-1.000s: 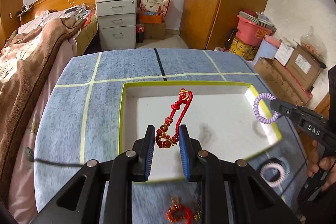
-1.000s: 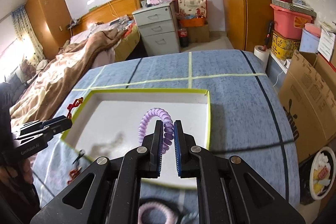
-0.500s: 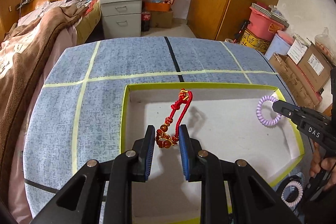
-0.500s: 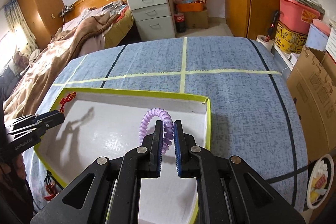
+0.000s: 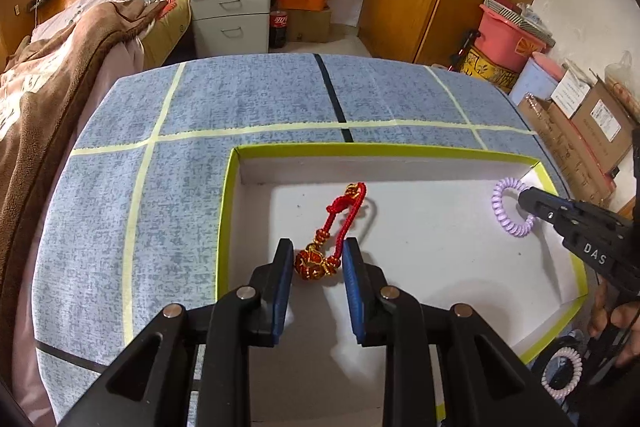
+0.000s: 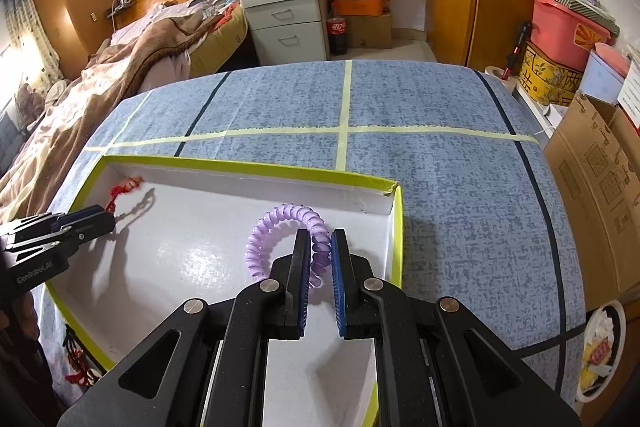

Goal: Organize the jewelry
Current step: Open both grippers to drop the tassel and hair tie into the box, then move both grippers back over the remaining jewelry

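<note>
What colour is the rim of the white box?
Yellow-green rim; clearest in the left wrist view.

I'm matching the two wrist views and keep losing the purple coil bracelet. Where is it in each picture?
Left wrist view: purple coil bracelet at far right, pinched by the right gripper over the white tray.
Right wrist view: bracelet at centre, between the gripper's blue pads.
Shared landmark: the grey drawer cabinet by the bed.

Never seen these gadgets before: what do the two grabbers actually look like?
Both are matte black plastic with silver bolts, and each finger carries a ribbed blue pad. The left gripper reads "GenRobot.AI" in white; the right gripper reads "DAS". A bare hand holds the right one.
</note>
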